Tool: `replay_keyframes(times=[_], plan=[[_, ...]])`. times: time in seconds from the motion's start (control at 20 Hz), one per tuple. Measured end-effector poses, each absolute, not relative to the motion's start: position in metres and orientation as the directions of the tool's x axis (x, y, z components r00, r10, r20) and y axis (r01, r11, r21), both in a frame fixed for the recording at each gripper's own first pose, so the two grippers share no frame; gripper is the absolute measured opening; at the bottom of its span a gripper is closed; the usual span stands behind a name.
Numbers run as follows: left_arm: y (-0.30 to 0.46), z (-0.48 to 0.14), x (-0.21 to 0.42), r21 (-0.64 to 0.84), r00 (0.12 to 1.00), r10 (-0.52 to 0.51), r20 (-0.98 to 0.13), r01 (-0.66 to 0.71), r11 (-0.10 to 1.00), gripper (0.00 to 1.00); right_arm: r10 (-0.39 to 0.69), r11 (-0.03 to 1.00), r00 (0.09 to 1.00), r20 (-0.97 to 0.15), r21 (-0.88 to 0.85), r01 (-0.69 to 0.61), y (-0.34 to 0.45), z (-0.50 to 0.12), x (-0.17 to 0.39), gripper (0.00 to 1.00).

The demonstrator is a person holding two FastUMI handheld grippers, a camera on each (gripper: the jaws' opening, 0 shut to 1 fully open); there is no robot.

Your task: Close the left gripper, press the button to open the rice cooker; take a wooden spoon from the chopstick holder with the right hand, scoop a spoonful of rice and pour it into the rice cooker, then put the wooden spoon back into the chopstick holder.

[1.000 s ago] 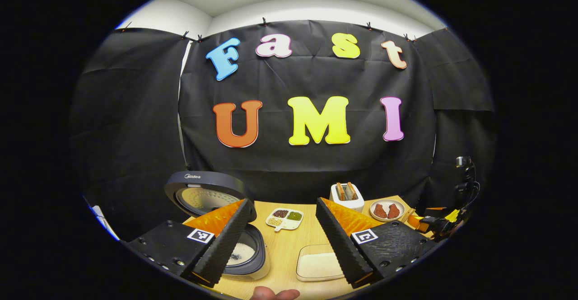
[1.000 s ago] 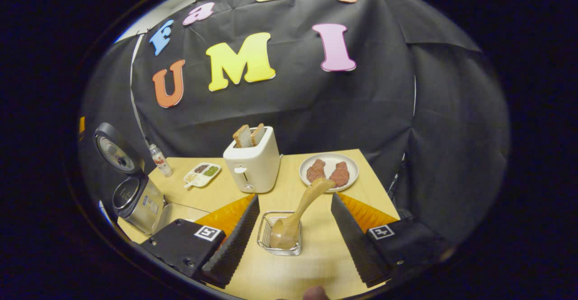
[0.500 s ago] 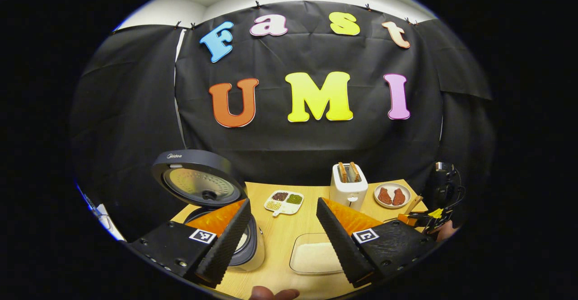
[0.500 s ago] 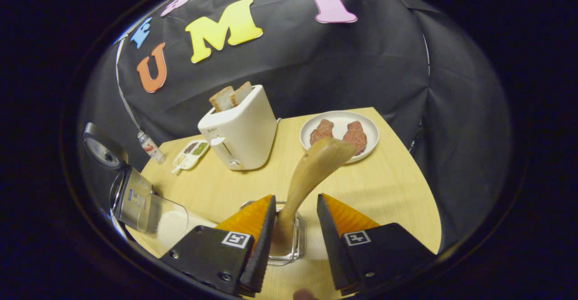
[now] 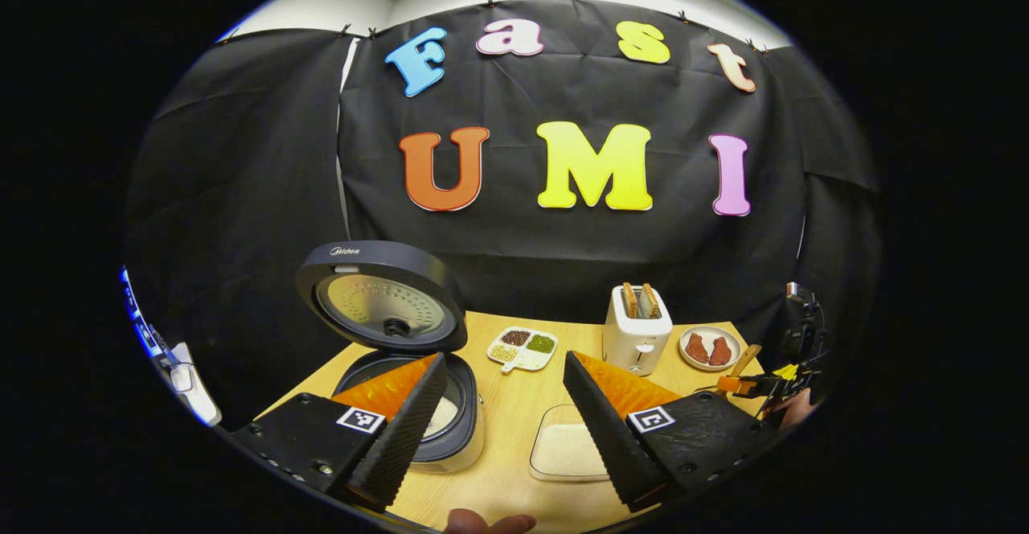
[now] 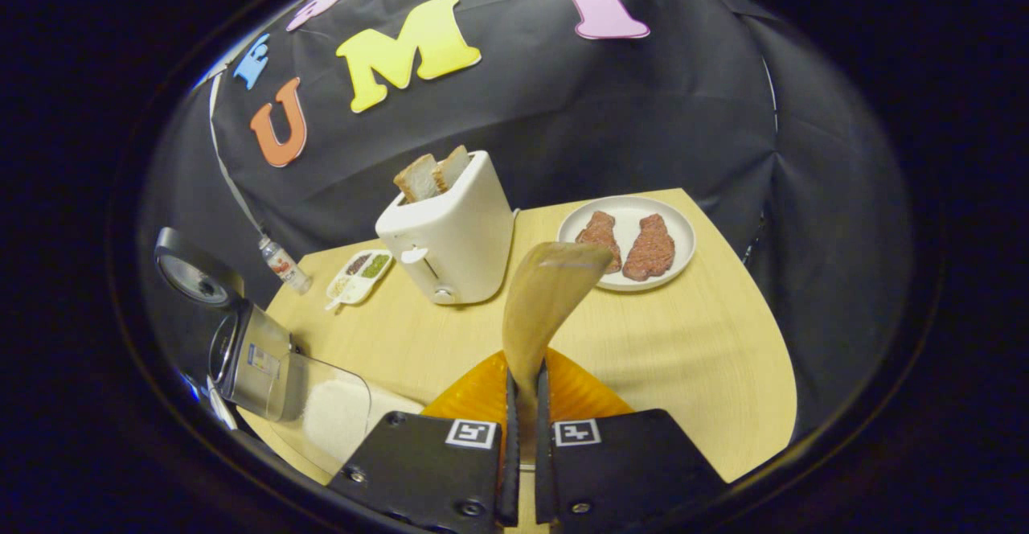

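Rice cooker (image 5: 418, 429) is sitting lid-up, so the button is done; right gripper (image 6: 522, 405) is clamping fingers on the wooden spoon (image 6: 543, 301) above the table (image 6: 683, 341), left gripper (image 5: 502, 413) is hanging fingers apart; scooping, pouring, returning are waiting

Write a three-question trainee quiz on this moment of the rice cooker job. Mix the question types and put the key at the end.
1. True or false: the rice cooker has its lid standing open.
2. What does the right gripper hold between its fingers?
A. a slice of toast
B. the handle of the wooden spoon
C. the plate of meat
3. Fill in: in the left gripper view, the clear container of rice sits on the table between the rice cooker and the ____ gripper's own right finger.

Key
1. True.
2. B; both fingers are closed on the handle.
3. Left; the left gripper is open and holds nothing.
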State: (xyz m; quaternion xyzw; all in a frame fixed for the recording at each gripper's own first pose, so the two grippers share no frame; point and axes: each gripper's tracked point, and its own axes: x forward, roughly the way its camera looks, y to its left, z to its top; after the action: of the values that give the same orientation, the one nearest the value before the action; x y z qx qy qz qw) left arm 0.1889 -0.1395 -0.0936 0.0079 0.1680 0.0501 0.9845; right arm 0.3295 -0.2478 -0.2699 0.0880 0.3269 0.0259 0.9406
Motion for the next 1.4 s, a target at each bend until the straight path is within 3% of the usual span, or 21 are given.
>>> replay_keyframes(times=[0.35,0.65,0.95,1.4], plan=[[-0.095,-0.076,0.157,0.016,0.958,0.094,-0.270,-0.093,0.996,0.94,0.016,0.991,0.854,-0.519,0.119,0.054,-0.234,-0.195,0.314,0.13],[-0.049,-0.070,0.128,0.033,0.968,0.092,-0.233,-0.087,0.996,0.94,0.056,0.997,0.893,-0.447,0.072,-0.027,-0.148,-0.138,0.294,0.12],[0.002,-0.065,0.102,0.033,0.964,0.127,-0.235,-0.123,0.992,0.94,0.101,0.994,0.863,-0.494,0.088,-0.066,-0.072,-0.172,0.279,0.13],[0.040,-0.079,0.088,0.039,0.942,0.171,-0.290,-0.167,0.985,0.94,-0.037,0.989,0.815,-0.578,-0.139,-0.053,-0.064,-0.272,0.273,0.13]])
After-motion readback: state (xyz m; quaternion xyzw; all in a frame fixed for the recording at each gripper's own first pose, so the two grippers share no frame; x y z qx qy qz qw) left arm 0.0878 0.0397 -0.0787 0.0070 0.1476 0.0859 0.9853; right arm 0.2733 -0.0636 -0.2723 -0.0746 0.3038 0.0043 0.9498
